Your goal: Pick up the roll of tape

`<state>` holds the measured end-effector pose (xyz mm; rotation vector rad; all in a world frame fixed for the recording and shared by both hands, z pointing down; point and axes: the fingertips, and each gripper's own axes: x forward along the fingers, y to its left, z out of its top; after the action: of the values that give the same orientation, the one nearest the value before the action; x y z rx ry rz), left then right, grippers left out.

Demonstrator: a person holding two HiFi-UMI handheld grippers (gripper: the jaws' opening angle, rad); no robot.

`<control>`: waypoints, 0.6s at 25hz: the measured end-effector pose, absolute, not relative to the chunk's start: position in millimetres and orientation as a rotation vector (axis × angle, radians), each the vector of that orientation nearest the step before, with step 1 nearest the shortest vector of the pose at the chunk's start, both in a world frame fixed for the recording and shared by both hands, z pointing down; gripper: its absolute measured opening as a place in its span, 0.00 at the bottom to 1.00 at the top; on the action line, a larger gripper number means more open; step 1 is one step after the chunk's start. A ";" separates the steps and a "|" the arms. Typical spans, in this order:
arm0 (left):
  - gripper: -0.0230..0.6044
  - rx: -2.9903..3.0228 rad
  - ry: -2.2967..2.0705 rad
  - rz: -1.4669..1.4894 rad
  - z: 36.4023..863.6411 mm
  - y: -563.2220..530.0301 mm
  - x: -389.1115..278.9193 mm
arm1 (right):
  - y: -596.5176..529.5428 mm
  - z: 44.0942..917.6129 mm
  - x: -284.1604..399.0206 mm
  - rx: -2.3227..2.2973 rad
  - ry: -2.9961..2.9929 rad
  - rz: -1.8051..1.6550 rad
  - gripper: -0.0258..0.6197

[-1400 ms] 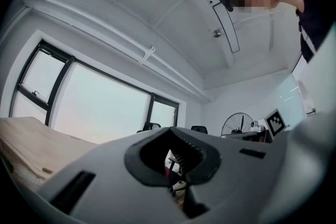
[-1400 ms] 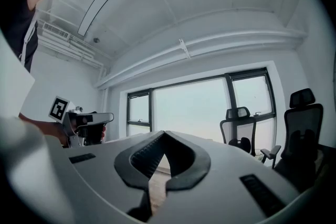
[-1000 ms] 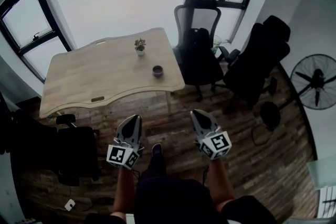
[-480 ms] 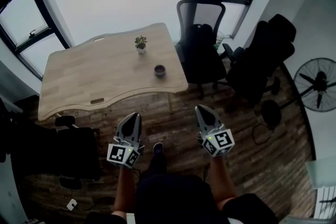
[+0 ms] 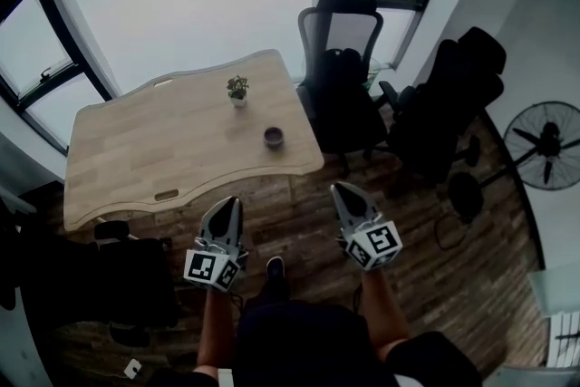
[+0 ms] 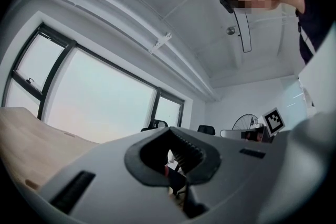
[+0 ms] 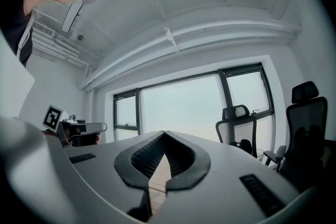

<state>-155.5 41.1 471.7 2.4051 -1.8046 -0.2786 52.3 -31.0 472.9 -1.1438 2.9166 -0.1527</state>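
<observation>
In the head view the roll of tape (image 5: 273, 137), small, dark and round, lies on the light wooden table (image 5: 136, 149) near its right end. Both grippers are held level over the floor, short of the table's near edge. My left gripper (image 5: 228, 206) is shut with nothing in it, and so is my right gripper (image 5: 343, 191). The tape lies beyond and between them. In the left gripper view the jaws (image 6: 170, 128) meet at the tips, and the tabletop (image 6: 21, 139) shows at the left. The right gripper view shows its jaws (image 7: 164, 132) closed and empty.
A small potted plant (image 5: 237, 90) stands on the table behind the tape. Black office chairs (image 5: 340, 77) crowd the table's right end, and another (image 5: 127, 272) stands at the near left. A floor fan (image 5: 546, 140) is at the far right. Windows run behind the table.
The table and the tape have come nearer in the head view as the person walks toward them. Both grippers have advanced together and stay shut.
</observation>
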 end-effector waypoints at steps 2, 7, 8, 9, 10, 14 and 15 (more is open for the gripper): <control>0.04 2.421 -1.789 -0.268 473.1 29.2 -157.3 | -38.3 474.6 46.8 -1.145 2.921 -0.151 0.05; 0.04 2.447 -1.731 -0.278 474.1 -6.3 -166.1 | -65.4 478.3 33.6 -1.167 2.917 -0.163 0.05; 0.04 2.453 -1.722 -0.277 474.9 -13.1 -168.8 | -71.6 479.1 30.4 -1.173 2.914 -0.162 0.05; 0.04 2.460 -1.714 -0.269 475.8 -19.4 -171.7 | -77.0 479.1 26.9 -1.179 2.910 -0.159 0.05; 0.04 2.468 -1.704 -0.262 476.4 -25.3 -174.6 | -81.8 477.9 23.5 -1.183 2.902 -0.156 0.05; 0.04 2.508 -1.666 -0.236 475.3 -49.5 -180.1 | -101.1 470.1 13.8 -1.190 2.874 -0.132 0.05; 0.04 2.520 -1.657 -0.227 475.7 -54.7 -180.9 | -105.4 469.8 11.3 -1.195 2.872 -0.124 0.05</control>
<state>-180.9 -54.7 475.7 2.5196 -1.6568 -0.2271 11.3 -105.4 469.8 -1.1951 2.8719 -0.1242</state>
